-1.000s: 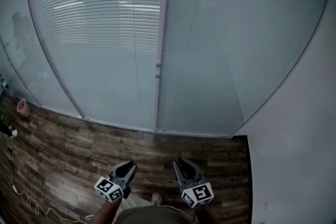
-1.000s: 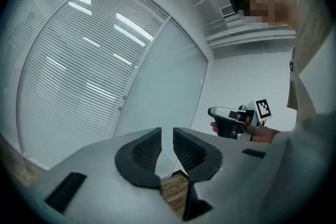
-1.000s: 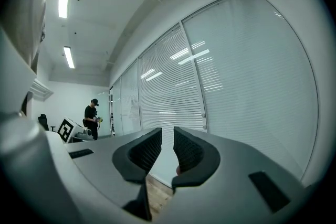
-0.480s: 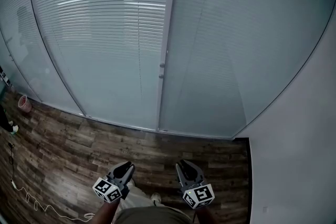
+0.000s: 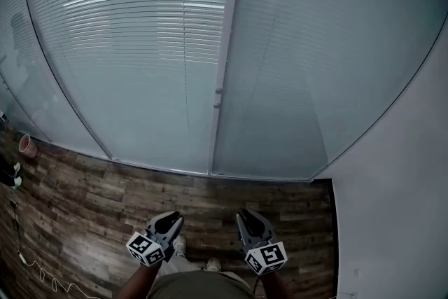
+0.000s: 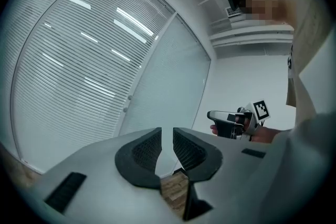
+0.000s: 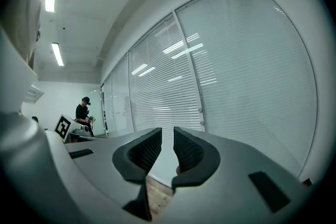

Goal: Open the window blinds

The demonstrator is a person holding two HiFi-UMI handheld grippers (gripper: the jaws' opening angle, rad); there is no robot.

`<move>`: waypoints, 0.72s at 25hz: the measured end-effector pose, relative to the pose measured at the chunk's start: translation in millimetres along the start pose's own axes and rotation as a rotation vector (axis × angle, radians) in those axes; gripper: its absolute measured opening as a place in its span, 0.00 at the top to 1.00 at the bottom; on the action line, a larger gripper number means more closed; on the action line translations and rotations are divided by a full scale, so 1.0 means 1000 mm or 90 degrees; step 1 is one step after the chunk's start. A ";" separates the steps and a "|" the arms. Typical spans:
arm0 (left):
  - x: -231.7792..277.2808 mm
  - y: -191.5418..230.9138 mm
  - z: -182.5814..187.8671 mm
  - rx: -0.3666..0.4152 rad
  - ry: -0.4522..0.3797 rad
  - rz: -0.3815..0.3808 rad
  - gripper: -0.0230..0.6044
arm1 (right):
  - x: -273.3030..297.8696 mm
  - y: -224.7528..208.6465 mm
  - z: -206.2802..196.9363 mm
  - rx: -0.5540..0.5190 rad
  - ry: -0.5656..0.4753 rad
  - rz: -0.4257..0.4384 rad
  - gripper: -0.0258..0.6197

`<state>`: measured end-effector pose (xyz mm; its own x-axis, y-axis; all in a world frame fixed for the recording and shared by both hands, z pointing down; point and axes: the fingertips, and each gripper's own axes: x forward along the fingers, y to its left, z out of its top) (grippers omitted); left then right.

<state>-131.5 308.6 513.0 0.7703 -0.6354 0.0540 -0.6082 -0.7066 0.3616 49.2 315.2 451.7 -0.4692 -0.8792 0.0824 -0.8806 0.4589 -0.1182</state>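
Left gripper (image 5: 170,219) (image 6: 167,131): ribbed black pads on grey body, jaws a narrow slit apart, nothing between. Right gripper (image 5: 248,216) (image 7: 168,131): same build, jaws all but together, empty. Both level, low, well short of glass. Below: dark wood-plank floor (image 5: 84,199). Ahead: window blinds (image 5: 140,31), thin horizontal pale slats behind glass panels, split by slim white post (image 5: 225,59). Right: plain white wall (image 5: 399,206).
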 end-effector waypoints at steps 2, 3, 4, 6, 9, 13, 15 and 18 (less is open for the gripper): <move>0.004 0.013 0.007 -0.004 0.002 -0.009 0.87 | 0.015 0.003 0.003 -0.002 0.002 -0.004 0.87; 0.005 0.019 0.010 -0.005 0.001 -0.013 0.87 | 0.022 0.005 0.004 -0.003 0.003 -0.006 0.87; 0.006 0.024 0.014 -0.006 0.000 -0.017 0.87 | 0.028 0.008 0.006 -0.005 0.004 -0.007 0.87; 0.007 0.036 0.020 -0.008 -0.002 -0.020 0.87 | 0.041 0.013 0.009 -0.004 0.003 -0.010 0.87; 0.012 0.057 0.022 -0.012 -0.005 -0.024 0.87 | 0.062 0.014 0.006 -0.005 0.004 -0.014 0.87; 0.011 0.081 0.026 -0.017 -0.012 -0.028 0.87 | 0.085 0.020 0.003 -0.012 0.011 -0.010 0.87; 0.008 0.092 0.032 -0.018 -0.014 -0.029 0.87 | 0.096 0.026 0.007 -0.016 0.011 -0.010 0.87; 0.001 0.106 0.041 -0.021 -0.013 -0.030 0.87 | 0.109 0.035 0.014 -0.018 0.013 -0.019 0.87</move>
<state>-202.9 219.8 513.0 0.7939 -0.6077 0.0174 -0.5640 -0.7256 0.3942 -31.4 233.9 442.5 -0.4435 -0.8900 0.1055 -0.8957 0.4361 -0.0870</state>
